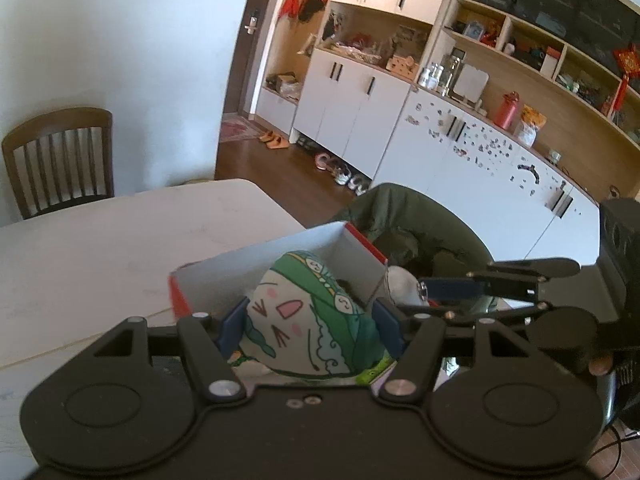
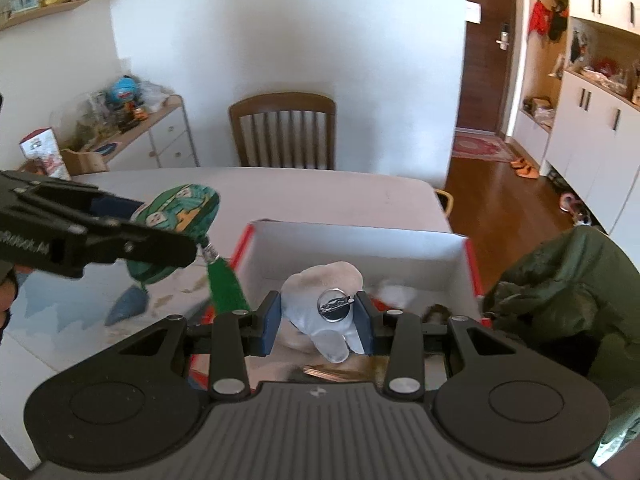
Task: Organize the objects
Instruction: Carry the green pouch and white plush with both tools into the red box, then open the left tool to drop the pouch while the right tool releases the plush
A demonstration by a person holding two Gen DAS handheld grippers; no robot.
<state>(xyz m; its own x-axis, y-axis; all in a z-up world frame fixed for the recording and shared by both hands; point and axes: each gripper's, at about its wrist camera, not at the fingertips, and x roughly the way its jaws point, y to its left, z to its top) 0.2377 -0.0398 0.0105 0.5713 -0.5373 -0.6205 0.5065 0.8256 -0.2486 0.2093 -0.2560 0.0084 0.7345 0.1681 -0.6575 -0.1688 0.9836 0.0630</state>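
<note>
Left wrist view: the left gripper [image 1: 310,326] has its blue pads closed against both sides of a green-and-white stuffed toy [image 1: 310,320] with a cartoon face, held above the near end of an open cardboard box [image 1: 280,252]. The box has white inner walls and red outer edges and sits on a pale table [image 1: 120,248]. In the right wrist view, a green tassel [image 2: 224,286] hangs from the toy beside the box's left wall. The right gripper [image 2: 318,318] is over the box, its pads pressed on a white plush piece [image 2: 316,296] that carries a round metal badge [image 2: 335,305]. Inside the box, below that piece, lie a small white thing and some blurred items I cannot identify. A dark green jacket [image 2: 560,280] is heaped just beside the box's right wall.
</note>
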